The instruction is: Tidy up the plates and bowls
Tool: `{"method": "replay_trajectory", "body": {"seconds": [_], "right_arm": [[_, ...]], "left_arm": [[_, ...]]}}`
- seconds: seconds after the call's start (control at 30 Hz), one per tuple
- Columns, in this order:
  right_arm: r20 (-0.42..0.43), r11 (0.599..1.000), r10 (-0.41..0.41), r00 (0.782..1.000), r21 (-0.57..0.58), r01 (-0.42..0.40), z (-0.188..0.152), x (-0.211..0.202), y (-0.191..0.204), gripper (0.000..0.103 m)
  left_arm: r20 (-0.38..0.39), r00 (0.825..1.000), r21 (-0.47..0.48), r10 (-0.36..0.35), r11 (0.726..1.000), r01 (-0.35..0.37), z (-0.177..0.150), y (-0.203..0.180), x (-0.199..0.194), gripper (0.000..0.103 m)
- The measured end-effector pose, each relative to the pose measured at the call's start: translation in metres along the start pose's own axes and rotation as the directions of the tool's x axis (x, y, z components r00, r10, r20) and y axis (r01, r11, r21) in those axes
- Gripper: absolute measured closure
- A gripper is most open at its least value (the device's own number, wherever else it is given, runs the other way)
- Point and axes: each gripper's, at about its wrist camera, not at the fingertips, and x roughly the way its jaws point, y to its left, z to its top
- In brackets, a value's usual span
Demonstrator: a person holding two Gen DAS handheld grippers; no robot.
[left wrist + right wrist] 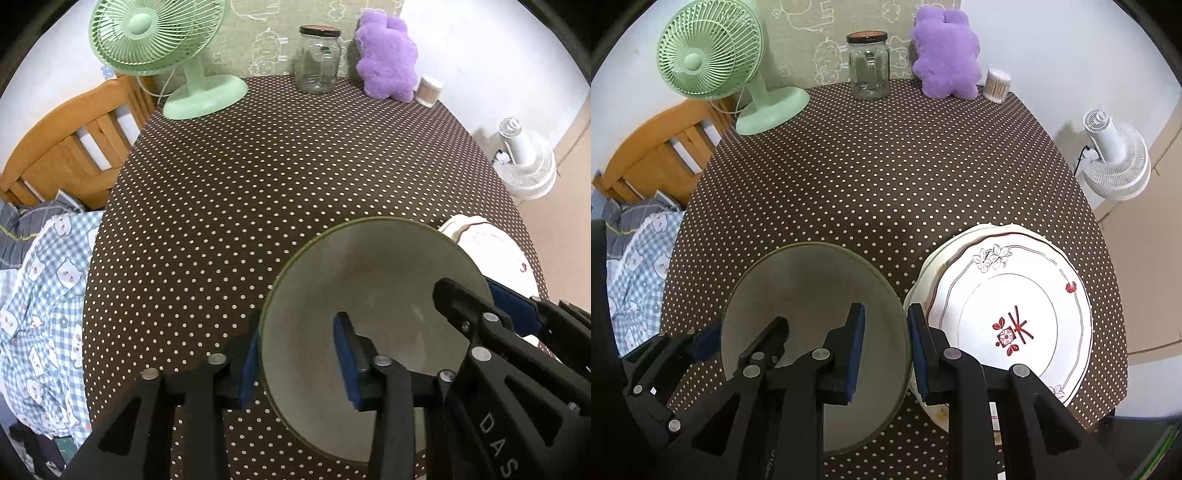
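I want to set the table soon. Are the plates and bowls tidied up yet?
Almost. The plates already sit stacked on the right. The bowl is in hand: the right gripper seems to pinch its rim, while the left gripper straddles the other side with loose jaws. Still to do: the bowl stands beside the stack, perhaps awaiting its final spot.

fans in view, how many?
2. A mint green desk fan stands at the far left corner of the brown polka-dot table. A white floor fan stands off the table, by the wall on the right. Nothing suggests another one hidden.
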Motion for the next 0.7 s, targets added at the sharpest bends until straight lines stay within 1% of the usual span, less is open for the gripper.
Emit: {"method": "replay_trajectory", "body": {"seconds": [0.07,0.2,0.23,0.27,0.3,0.37,0.4,0.57,0.7], "right_arm": [[0.003,1.000,0.012,1.000,-0.012,-0.011,-0.001,-0.002,0.000,0.075],[0.006,0.999,0.038,0.999,-0.024,-0.038,-0.003,-0.006,-0.003,0.075],[0.007,0.999,0.043,0.999,-0.024,-0.043,-0.004,-0.007,-0.004,0.074],[0.009,0.999,0.047,0.999,-0.020,-0.047,-0.005,-0.008,-0.005,0.066],[0.010,0.999,0.048,0.999,-0.016,-0.048,-0.006,-0.009,-0.006,0.055],[0.025,0.999,0.049,0.998,-0.002,-0.049,-0.007,-0.013,-0.010,0.046],[0.033,0.998,0.054,0.998,0.004,-0.055,-0.007,-0.015,-0.012,0.044],[0.030,0.996,0.091,0.995,0.018,-0.091,-0.007,-0.015,-0.020,0.042],[0.030,0.992,0.124,0.992,0.024,-0.124,-0.009,-0.014,-0.026,0.042]], "left_arm": [[0.002,1.000,0.009,-0.016,1.000,0.016,-0.002,-0.001,-0.002,0.046],[0.023,0.999,0.036,-0.037,0.999,0.036,-0.005,-0.003,-0.009,0.031],[0.025,0.999,0.041,-0.038,0.998,0.037,-0.006,-0.003,-0.010,0.026],[0.027,0.999,0.043,-0.038,0.998,0.037,-0.006,-0.002,-0.011,0.023],[0.028,0.999,0.043,-0.037,0.998,0.036,-0.006,-0.001,-0.012,0.022],[0.036,0.999,0.038,-0.035,0.999,0.034,-0.005,0.001,-0.014,0.020],[0.040,0.999,0.037,-0.034,0.999,0.032,-0.005,0.001,-0.015,0.019],[0.042,0.998,0.035,-0.051,0.998,0.049,-0.006,0.000,-0.017,0.015],[0.045,0.998,0.033,-0.046,0.998,0.045,-0.007,-0.001,-0.017,0.013]]}}
